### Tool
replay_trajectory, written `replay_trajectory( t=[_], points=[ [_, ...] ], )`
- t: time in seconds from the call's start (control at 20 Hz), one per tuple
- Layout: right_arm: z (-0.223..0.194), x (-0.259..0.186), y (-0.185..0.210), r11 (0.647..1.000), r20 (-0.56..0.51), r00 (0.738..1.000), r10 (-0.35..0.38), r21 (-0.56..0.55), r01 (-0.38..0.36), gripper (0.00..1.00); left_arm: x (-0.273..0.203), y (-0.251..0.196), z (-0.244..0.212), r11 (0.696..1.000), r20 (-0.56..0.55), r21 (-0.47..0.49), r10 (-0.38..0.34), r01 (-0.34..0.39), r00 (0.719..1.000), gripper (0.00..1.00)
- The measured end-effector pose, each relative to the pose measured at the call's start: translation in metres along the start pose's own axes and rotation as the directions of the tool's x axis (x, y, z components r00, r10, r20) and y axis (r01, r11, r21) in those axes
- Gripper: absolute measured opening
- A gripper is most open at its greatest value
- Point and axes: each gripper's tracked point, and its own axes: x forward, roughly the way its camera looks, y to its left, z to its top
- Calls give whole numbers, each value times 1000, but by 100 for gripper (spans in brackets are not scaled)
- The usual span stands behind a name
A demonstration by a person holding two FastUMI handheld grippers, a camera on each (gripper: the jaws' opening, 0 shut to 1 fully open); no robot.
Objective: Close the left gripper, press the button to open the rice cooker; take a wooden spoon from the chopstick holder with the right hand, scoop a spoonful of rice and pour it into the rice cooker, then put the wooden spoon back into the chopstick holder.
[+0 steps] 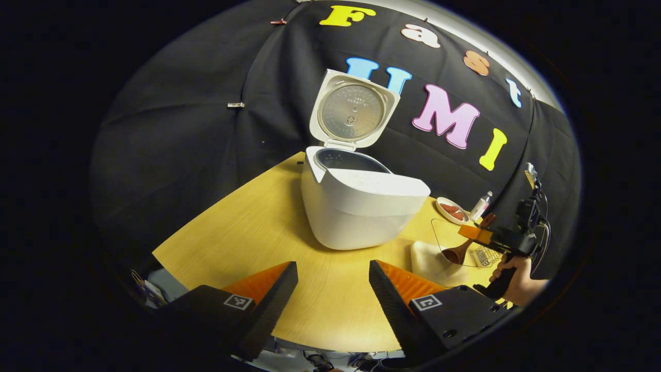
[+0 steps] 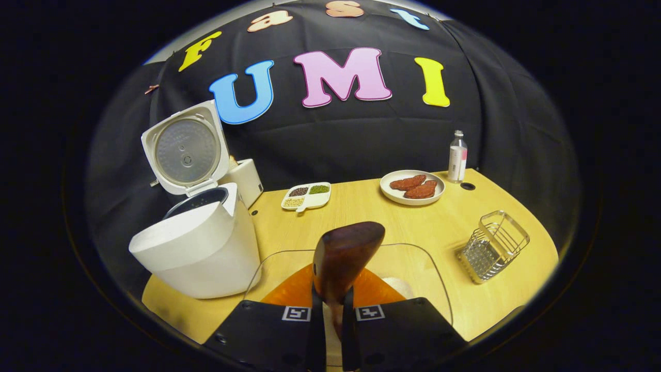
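The white rice cooker (image 1: 361, 206) stands on the wooden table with its lid (image 1: 353, 111) raised and the dark inner pot showing. My left gripper (image 1: 333, 274) hangs open in front of it, holding nothing. Off to the right, my right gripper (image 1: 477, 235) is shut on the wooden spoon (image 1: 457, 253), whose bowl dips into a clear glass bowl (image 1: 436, 237) of rice (image 1: 428, 258). In the right gripper view the spoon (image 2: 346, 253) sits between my fingers, above the glass bowl (image 2: 436, 274). The open cooker (image 2: 199, 248) is at the left. The wire chopstick holder (image 2: 493, 245) lies tilted at the right.
A plate of brown meat pieces (image 2: 412, 186) and a small bottle (image 2: 457, 156) stand at the back right. A divided dish of grains (image 2: 306, 196) and a white box (image 2: 245, 178) sit behind the cooker. A hand (image 1: 516, 281) holds the right gripper.
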Motion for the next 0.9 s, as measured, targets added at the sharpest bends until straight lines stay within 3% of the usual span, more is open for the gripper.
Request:
replay_trajectory(
  t=[0.25, 0.5, 0.9],
  points=[
    [-7, 1, 19, 990, -66, 997, 34, 142, -24, 17, -4, 7, -9, 1000, -15, -21, 10, -10, 1000, 96],
    [-11, -5, 10, 947, -153, 987, 57, 320, -6, 17, -4, 15, -8, 999, -11, -19, 39, -39, 999, 95],
    [-7, -27, -35, 781, -198, 979, 35, 617, 97, 16, 5, 0, 14, 1000, 13, -20, 18, -17, 1000, 96]
  ],
)
